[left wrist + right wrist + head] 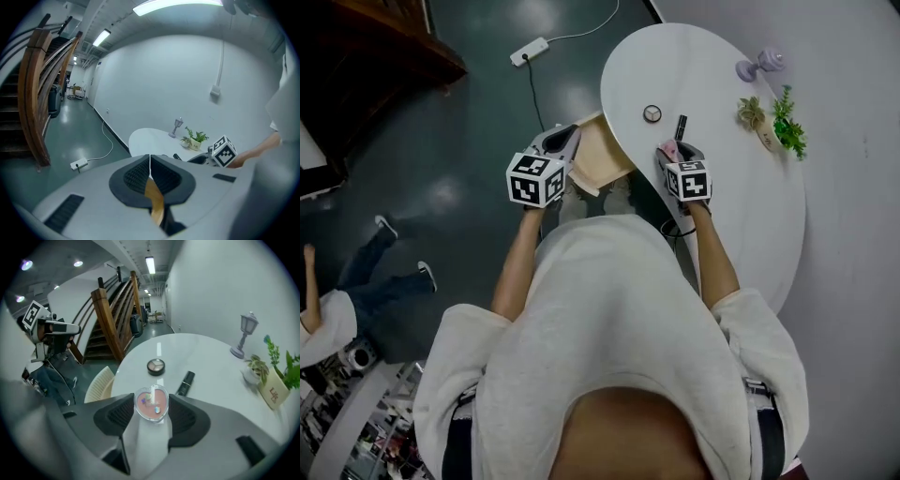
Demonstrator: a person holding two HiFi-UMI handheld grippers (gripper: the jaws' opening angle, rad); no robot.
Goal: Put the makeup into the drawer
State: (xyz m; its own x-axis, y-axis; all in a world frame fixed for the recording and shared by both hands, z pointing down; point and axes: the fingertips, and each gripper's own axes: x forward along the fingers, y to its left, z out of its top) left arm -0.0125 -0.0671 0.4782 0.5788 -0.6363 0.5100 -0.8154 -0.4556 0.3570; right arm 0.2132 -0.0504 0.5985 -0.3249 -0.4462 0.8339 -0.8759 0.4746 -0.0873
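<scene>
My right gripper is shut on a pink heart-shaped compact, held just above the near part of the white oval table. On the table beyond it lie a round eyeshadow compact and a black makeup tube. The pale wooden drawer stands pulled out from the table's left side. My left gripper is at the drawer's outer end. In the left gripper view its pads are pressed together, with a thin tan strip of the drawer between them.
A small grey lamp and potted plants stand at the table's far right. A power strip with its cable lies on the dark floor. Another person is at the left, and a wooden staircase rises beyond.
</scene>
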